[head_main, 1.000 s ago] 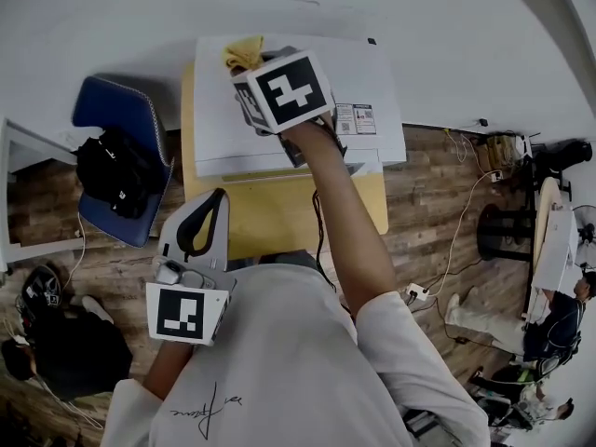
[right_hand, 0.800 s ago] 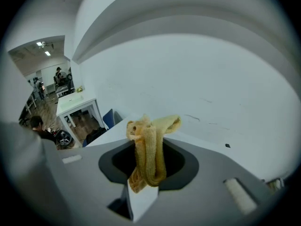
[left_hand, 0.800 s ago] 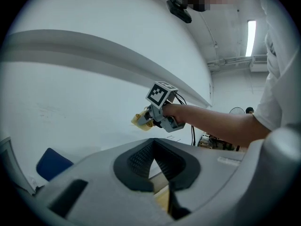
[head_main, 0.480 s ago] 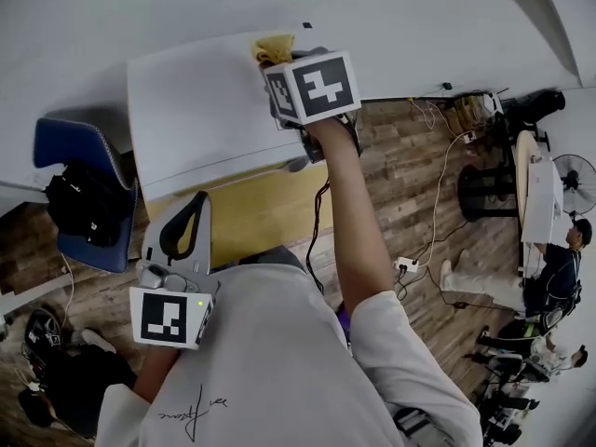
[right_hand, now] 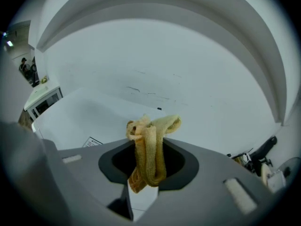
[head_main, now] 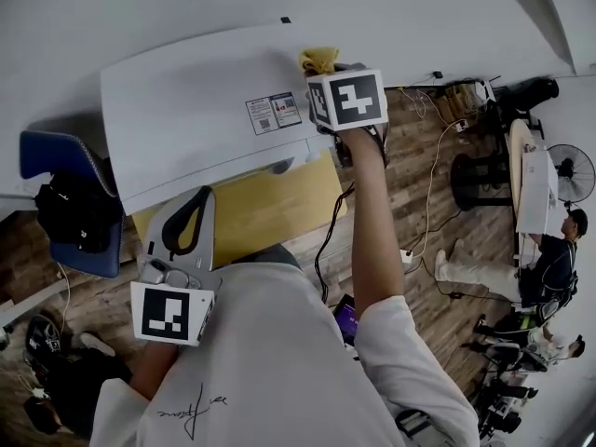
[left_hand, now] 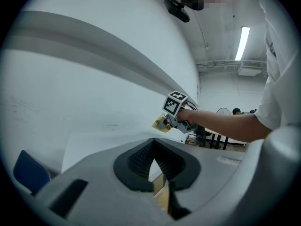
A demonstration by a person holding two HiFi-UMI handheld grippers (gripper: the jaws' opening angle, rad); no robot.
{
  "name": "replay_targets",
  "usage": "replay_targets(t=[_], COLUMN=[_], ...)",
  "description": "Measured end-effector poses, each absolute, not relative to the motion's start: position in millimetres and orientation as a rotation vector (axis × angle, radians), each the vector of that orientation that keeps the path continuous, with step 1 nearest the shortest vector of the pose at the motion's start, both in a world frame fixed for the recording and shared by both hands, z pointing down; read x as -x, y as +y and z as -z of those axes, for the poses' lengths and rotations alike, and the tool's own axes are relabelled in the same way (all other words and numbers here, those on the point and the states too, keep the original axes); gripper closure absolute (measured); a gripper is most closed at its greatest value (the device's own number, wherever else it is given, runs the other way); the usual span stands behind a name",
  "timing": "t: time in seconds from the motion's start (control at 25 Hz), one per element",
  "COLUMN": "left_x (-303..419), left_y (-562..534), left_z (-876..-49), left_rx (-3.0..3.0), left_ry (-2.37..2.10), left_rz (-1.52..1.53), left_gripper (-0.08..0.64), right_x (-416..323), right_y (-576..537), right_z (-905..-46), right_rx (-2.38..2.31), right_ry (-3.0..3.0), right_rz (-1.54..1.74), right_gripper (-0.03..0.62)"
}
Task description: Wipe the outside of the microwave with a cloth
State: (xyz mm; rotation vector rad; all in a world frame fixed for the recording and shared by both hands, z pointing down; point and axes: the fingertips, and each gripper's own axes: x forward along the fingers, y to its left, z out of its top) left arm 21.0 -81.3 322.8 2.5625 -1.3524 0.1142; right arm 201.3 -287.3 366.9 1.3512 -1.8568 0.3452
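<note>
- Cloth: yellow, bunched, likely soft and light; clamped mid-fold in right gripper jaws, at the microwave top's far right edge.
- Left gripper: jaws together, empty, well apart from microwave.

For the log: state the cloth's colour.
Yellow; the cloth shows best in the right gripper view.

A black bag sits on a blue chair.
</note>
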Motion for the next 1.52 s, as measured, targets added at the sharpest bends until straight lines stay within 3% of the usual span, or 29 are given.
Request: replay_targets(t=[0.24, 1.52], left_x=[-20, 31], left_y=[-90, -54], left_z=[-323, -327], left_rx=[-2.549, -2.508], left_ry=[-1.362, -1.444], left_rz=[-0.126, -0.139], left_gripper=[0.569, 0.569], right_x=[-221, -159], right_y=[-289, -265], right_z=[-390, -402], right_rx=[-1.324, -1.334], right_ry=[-1.712, -1.767], right_rz=[-0.269, -0.374], right_gripper=[0.476, 0.477])
